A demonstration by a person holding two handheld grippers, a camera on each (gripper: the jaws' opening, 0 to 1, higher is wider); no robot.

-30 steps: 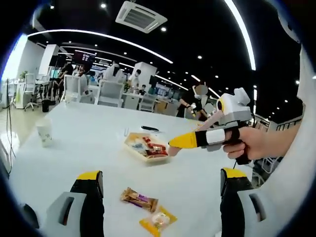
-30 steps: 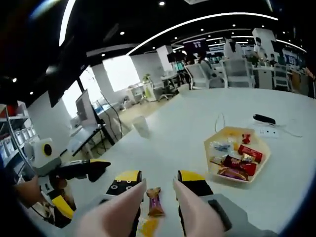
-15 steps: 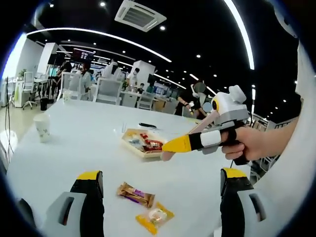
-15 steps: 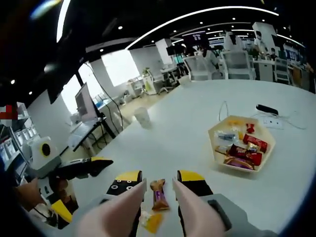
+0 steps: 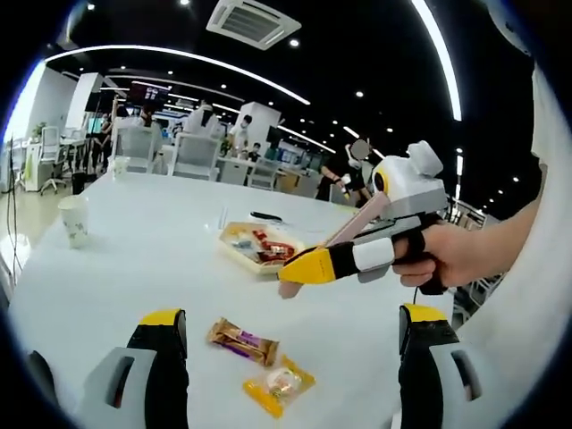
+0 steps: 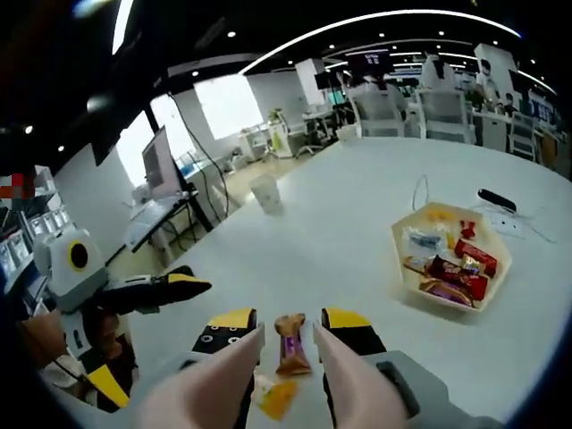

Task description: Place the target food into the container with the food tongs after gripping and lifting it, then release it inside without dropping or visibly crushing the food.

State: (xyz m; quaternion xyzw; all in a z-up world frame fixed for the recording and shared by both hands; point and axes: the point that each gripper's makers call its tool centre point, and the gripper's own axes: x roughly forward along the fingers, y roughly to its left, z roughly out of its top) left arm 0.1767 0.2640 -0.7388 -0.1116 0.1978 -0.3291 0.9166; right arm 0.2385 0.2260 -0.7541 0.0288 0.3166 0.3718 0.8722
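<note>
A brown and purple snack bar point(image 6: 291, 347) lies on the white table point(image 6: 357, 223), seen between the tips of the pink food tongs point(image 6: 223, 371). My right gripper point(image 6: 288, 323) holds those tongs, one jaw pressed on each arm, and the tongs stand apart above the bar. In the left gripper view the same bar point(image 5: 241, 341) lies beside a yellow packet point(image 5: 279, 386). There the right gripper point(image 5: 299, 268), in a hand, hangs tilted down over the table. A yellow tray point(image 6: 493, 268) holds several wrapped snacks. My left gripper point(image 5: 293, 315) is wide open with nothing in it.
A paper cup point(image 5: 73, 219) stands far left on the table. A black device with a white cable point(image 6: 496, 199) lies beyond the tray point(image 5: 234, 259). The left gripper point(image 6: 152, 290) hovers at the table's edge. Office chairs and people fill the background.
The right gripper with the tongs has come down and forward toward the snack bar, which now sits between the tong tips. The left gripper stays open.
</note>
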